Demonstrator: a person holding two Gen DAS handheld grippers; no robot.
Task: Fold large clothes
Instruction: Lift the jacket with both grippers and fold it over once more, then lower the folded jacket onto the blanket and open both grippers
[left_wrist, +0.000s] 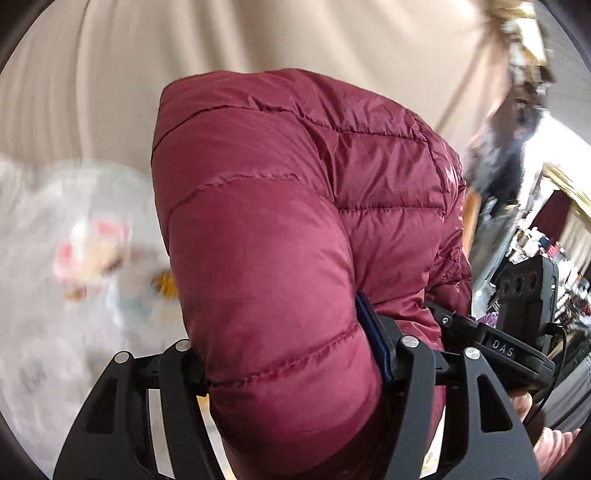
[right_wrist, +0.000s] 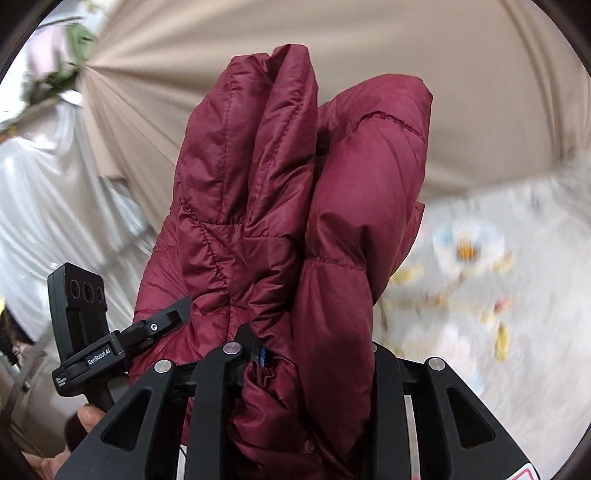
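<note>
The left gripper (left_wrist: 291, 369) pinches a thick quilted fold of the maroon puffer jacket (left_wrist: 295, 206); the left wrist view alone shows the right gripper (left_wrist: 517, 332) beside it. The right gripper (right_wrist: 310, 354) pinches a bunched fold of the jacket (right_wrist: 295, 184), held above the blurred patterned bedsheet (right_wrist: 480, 295). The fingertips are buried in fabric in both views; the jacket's lower part is cut off.

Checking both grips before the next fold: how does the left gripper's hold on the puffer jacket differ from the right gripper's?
The left gripper stands wider, clamped around one fat, smooth quilted roll of the maroon jacket. The right gripper stands narrower, pinching several bunched, creased layers that split into two upright lobes. Both are shut on the same jacket, which is held above the blurred patterned sheet.
</note>
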